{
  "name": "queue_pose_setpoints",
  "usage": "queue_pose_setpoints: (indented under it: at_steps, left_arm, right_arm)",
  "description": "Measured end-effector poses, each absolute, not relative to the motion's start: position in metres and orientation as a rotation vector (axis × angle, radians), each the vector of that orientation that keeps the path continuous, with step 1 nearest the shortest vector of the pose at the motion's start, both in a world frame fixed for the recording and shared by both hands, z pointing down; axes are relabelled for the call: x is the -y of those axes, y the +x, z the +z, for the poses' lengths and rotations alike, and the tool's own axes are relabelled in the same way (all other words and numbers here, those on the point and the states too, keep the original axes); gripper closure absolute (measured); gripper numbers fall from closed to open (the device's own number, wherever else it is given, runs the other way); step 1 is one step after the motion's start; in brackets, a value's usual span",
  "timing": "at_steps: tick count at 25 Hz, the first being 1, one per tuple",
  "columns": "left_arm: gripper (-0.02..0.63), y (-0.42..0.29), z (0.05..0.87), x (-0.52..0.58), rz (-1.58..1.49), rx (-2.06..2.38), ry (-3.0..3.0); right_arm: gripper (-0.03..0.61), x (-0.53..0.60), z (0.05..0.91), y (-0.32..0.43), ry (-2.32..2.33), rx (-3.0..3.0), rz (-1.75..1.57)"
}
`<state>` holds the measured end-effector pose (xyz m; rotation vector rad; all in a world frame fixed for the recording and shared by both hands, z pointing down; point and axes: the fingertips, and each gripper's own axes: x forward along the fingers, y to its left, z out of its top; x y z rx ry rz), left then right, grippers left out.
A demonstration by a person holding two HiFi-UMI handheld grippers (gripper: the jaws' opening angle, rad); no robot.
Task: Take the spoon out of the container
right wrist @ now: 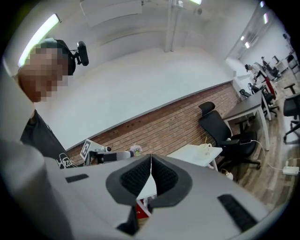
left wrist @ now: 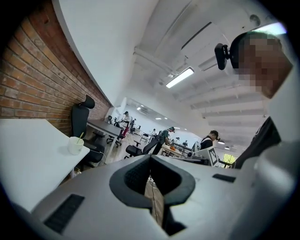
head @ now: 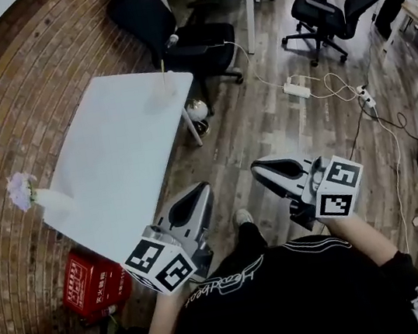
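Two grippers are held low and close to the person's body, beside the near end of the white table [head: 105, 159] and off its top. The left gripper [head: 200, 193] is seen with its jaws pressed together and nothing between them. The right gripper [head: 261, 168] is likewise closed tight and empty. Both are pointed roughly level and away from the person, which is judged to be a carrying pose for an approach rather than a reach.

By the table's near end a red crate [head: 94, 283] is set on the floor. At the table's near left corner a small vase of pale flowers [head: 26, 191] is stood, well apart from the task's things.

At the table's far end, close to the edge, the container [head: 163, 92], a pale cup, is stood upright. The spoon [head: 164, 69] is leaned inside it with the handle poking above the rim, so a free end is offered for a pinch from above. Beyond the table's far end a black office chair [head: 150, 18] is parked.

No step of the task is judged to be begun. The table's length must be covered and one pair of jaws opened before the handle can be taken.
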<state>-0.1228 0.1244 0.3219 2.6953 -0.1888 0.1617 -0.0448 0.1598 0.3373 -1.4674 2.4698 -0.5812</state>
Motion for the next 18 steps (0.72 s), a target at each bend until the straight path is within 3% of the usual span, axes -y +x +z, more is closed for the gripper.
queue_pose_setpoints:
  at_steps: [8,18]
  left_arm:
    - [0.609,-0.044,0.309,0.030,0.128,0.204,2.674]
    - [0.609,0.001,0.325,0.119,0.139,0.269,2.620]
  right_arm:
    - [0.580,-0.014,0.315,0.043,-1.499,-2.454,-0.572]
    - [0.581,0.080,0.325,0.073,-1.381,-2.518,-0.638]
